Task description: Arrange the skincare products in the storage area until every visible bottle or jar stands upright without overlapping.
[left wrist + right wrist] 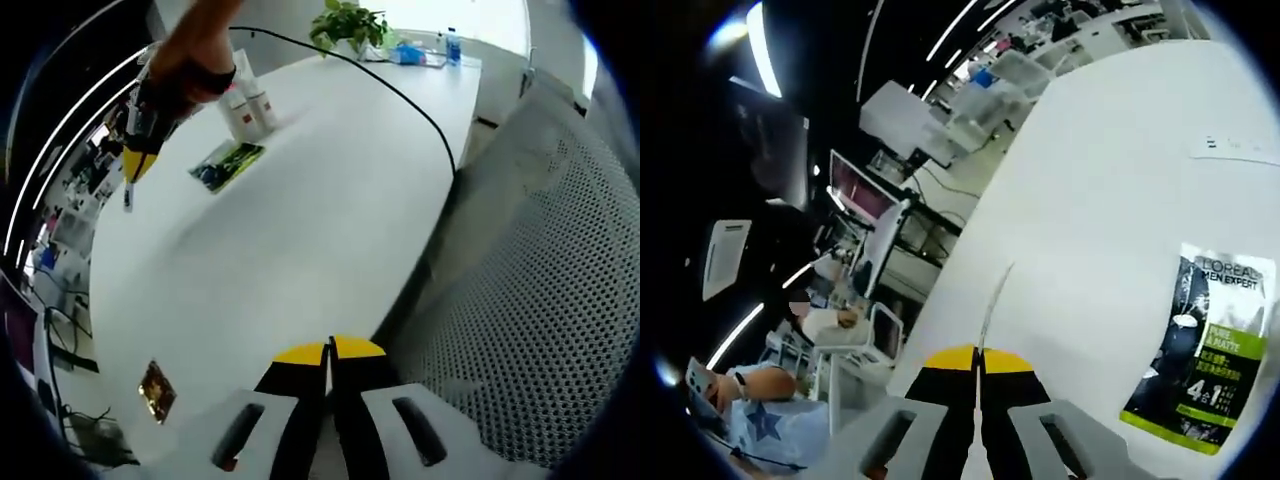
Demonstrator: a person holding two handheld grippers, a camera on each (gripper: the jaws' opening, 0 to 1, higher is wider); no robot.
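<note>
**Risk: a knocked bottle, a flat sachet left unresolved**

The white table [300, 220] runs across the left gripper view, with two white bottles [247, 108] upright at upper left, touching or nearly so. The right gripper [135, 160] hangs just beside them, under a hand [195, 60]; a careless sweep could topple them. A dark-green sachet [228, 165] lies flat nearby, so it may end up overlapped. The left gripper [329, 352] sits closed and empty at bottom centre; the right gripper's jaws also meet, empty.

Upright bottles [247, 108] beside flat sachet [228, 165]
</note>
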